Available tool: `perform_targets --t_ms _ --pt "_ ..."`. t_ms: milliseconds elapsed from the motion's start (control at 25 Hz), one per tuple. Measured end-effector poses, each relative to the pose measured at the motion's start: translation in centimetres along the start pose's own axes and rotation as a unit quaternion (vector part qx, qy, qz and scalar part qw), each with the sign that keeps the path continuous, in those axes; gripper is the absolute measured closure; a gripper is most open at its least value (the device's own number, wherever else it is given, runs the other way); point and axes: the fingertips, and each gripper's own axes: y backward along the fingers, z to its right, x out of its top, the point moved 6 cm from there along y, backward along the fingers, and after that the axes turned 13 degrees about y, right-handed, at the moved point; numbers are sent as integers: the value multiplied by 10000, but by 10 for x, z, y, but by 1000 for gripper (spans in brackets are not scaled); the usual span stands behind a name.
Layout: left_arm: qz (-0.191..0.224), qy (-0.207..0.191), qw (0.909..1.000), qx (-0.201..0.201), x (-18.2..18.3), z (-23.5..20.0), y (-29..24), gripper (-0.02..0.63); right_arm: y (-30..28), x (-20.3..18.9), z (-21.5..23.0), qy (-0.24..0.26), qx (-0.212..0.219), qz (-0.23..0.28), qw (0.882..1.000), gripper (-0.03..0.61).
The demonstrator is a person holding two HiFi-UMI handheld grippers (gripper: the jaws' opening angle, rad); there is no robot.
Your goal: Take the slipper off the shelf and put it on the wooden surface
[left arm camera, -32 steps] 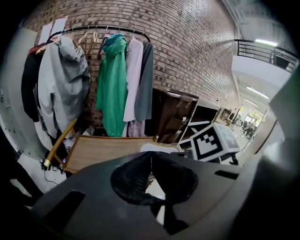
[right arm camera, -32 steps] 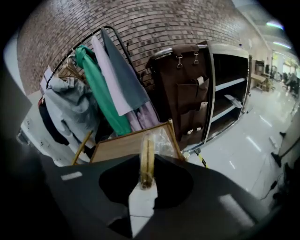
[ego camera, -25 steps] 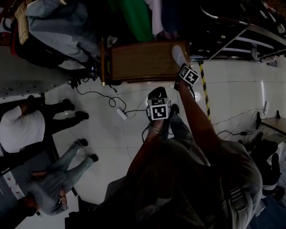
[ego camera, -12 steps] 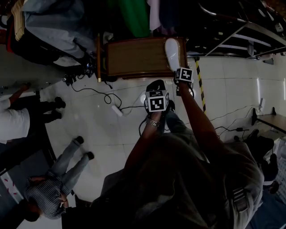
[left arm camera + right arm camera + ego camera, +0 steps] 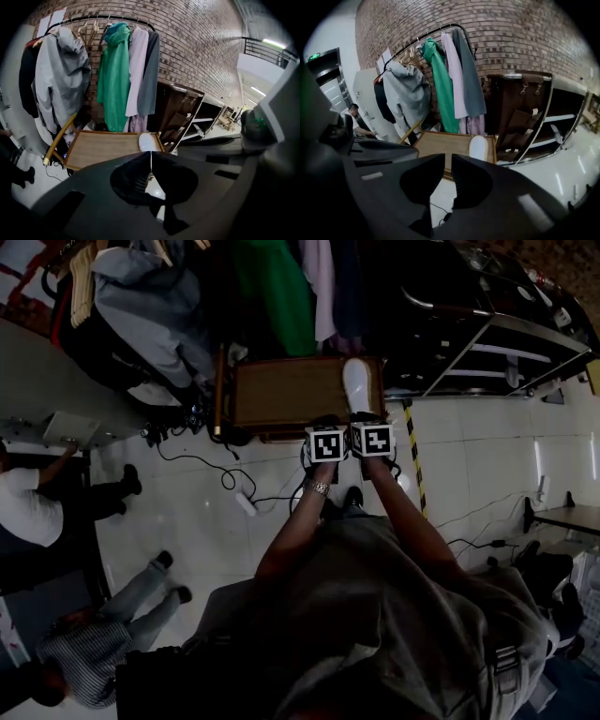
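The white slipper (image 5: 356,385) lies on the right end of the wooden surface (image 5: 281,390), free of both grippers. It shows again as the slipper (image 5: 149,142) and the slipper (image 5: 478,148) ahead of the jaws. My left gripper (image 5: 324,422) and right gripper (image 5: 369,418) hang side by side just in front of the wood's near edge. The left gripper (image 5: 151,154) has its jaws met in a thin line, empty. The right gripper (image 5: 448,161) shows a narrow gap with nothing in it, and its jaws are closing.
A clothes rack with a green garment (image 5: 277,282) and a grey jacket (image 5: 150,306) stands behind the wood. A dark metal shelf (image 5: 487,343) is at the right. Cables and a power strip (image 5: 246,503) lie on the tiled floor. People (image 5: 56,512) stand at the left.
My right gripper has let go of the slipper and drawn back from it. The slipper stays on the wood. Both grippers now sit level, side by side.
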Motion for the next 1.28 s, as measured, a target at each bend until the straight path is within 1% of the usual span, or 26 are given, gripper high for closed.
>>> perform_targets --t_ms 160,280,440,520,600,760,840,920,1040,1120,1200,1280 --pt "228 -181 9996 -63 13 14 11 606 17 11 12 19 -100 228 9997 534" --pt "187 -221 9994 -177 10 23 14 606 30 13 14 74 -147 321 9993 534" --pt "216 -296 9987 -361 2 33 31 606 45 2 3 -62 -98 346 9993 534" --pt "223 -373 9981 -434 -8 33 40 606 51 -4 -6 -97 -97 381 9992 535" --pt "139 -443 9979 -455 -23 31 49 606 55 -16 -16 -107 -124 366 9992 534" --pt "-109 -258 9976 -628 -61 28 52 607 70 -46 -30 -100 -208 271 9994 535" --pt "-184 -265 9975 -625 -80 34 59 607 82 -62 -30 -114 -170 248 9995 537" --pt "-86 -291 9978 -585 -86 42 70 607 93 -71 -26 -151 -165 264 9994 546" --pt "96 -274 9985 -464 -83 48 82 607 105 -70 -23 -64 -193 366 9991 577" --pt "166 -272 9988 -372 -87 52 90 607 115 -71 -25 31 -171 470 9987 577" --pt "146 -297 9990 -306 -101 59 98 607 127 -81 -29 55 -113 525 9985 578" --pt "84 -348 9990 -265 -119 67 104 607 134 -96 -33 108 -52 461 9989 578"
